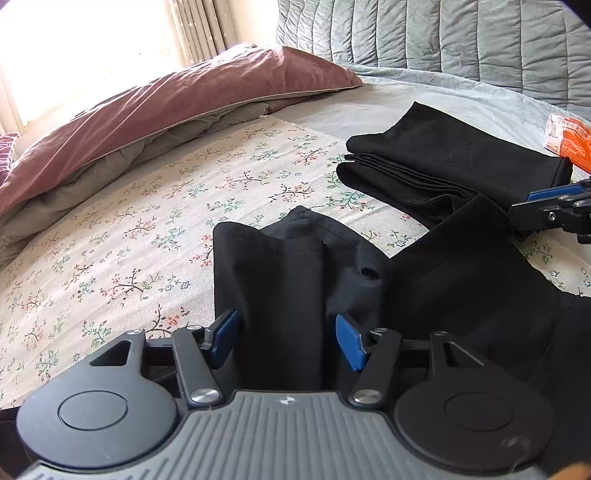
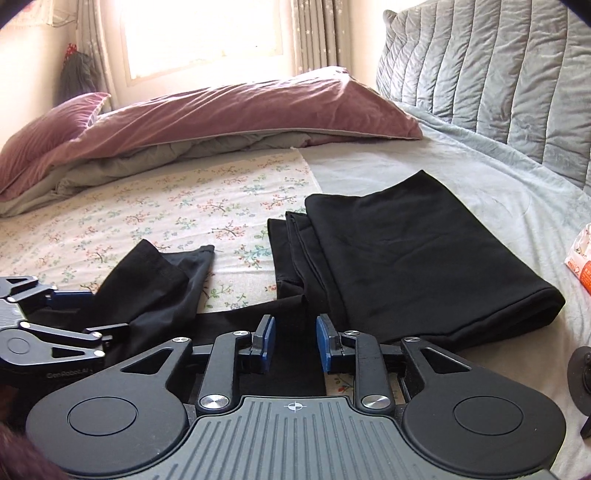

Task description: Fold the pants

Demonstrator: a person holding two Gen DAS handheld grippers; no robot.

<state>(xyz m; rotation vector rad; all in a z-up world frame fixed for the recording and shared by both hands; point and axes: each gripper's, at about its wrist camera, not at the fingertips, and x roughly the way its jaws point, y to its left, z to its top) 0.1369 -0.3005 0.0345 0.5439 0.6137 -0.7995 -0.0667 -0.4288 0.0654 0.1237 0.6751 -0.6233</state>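
Left wrist view: the left claw (image 1: 286, 338) stands open astride a raised fold of the black pants (image 1: 424, 280), pads clear of the cloth. The pants lie on the bed (image 1: 147, 221), partly folded into a stack by the headboard (image 1: 461, 33). The right claw (image 1: 546, 201) is cut off at the frame edge. An orange packet (image 1: 570, 144) is cropped.

Right wrist view: the right claw (image 2: 291, 341) is open over the pants (image 2: 406, 258), gripping nothing. This view alone shows the window (image 2: 199, 33).
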